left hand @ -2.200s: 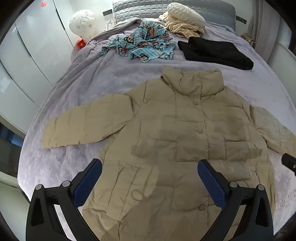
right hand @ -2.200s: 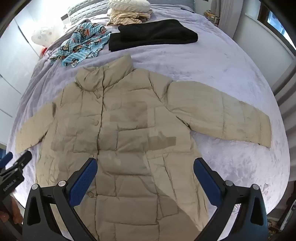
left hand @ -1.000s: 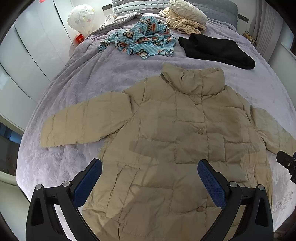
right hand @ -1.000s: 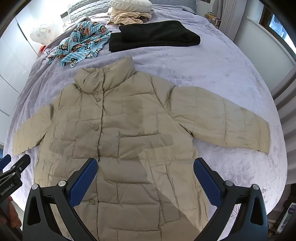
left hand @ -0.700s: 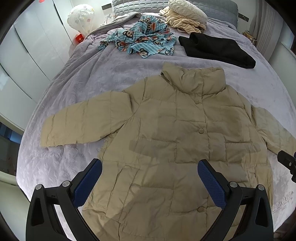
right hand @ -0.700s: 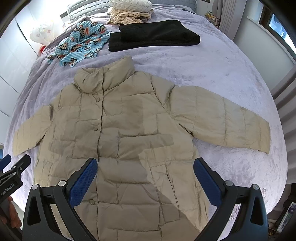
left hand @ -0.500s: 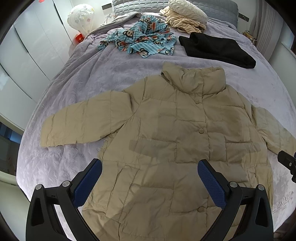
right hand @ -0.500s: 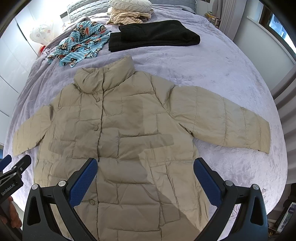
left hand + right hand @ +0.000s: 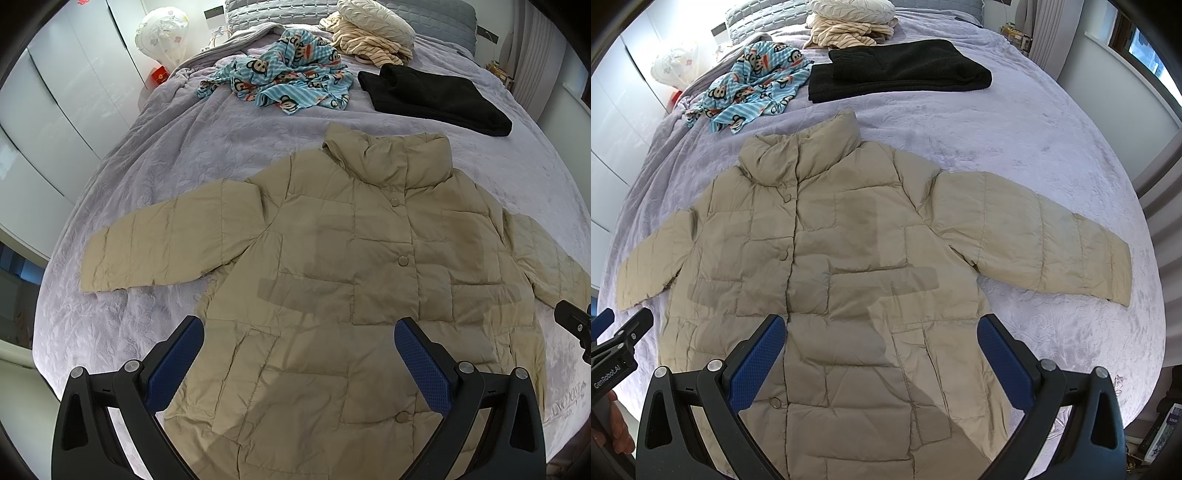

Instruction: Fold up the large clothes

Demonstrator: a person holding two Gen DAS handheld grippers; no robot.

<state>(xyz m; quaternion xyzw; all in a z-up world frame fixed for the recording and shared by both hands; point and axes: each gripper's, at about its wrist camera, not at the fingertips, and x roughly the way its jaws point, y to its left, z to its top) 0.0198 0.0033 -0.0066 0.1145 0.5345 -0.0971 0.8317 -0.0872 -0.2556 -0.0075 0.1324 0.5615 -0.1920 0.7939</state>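
We have the beige quilted puffer jacket (image 9: 354, 266) spread flat, front up and buttoned, on the lavender bedspread (image 9: 177, 155), its stand-up collar at twelve o'clock and its hem at six, right under us. Our left gripper (image 9: 299, 354) hangs released over the lower left panel, its jaws spread wide and holding nothing; our right gripper (image 9: 881, 350) hangs likewise over the lower right panel, jaws apart and empty. No fold is made yet, so we judge the sleeves come first: the left sleeve (image 9: 162, 247) reaches out to nine o'clock, the right sleeve (image 9: 1041, 236) to three. We would do well to pinch each cuff through both layers, lift only a little, and lay it across the chest square to the button line, pressing out trapped air, since puffy fill probably springs back and slick shell slides. As for containers, we see none that hold anything; the other clothes lie loose at twelve o'clock: a blue monkey-print garment (image 9: 284, 81), a folded black garment (image 9: 897, 74) and a cream striped bundle (image 9: 369, 33) by the pillows.
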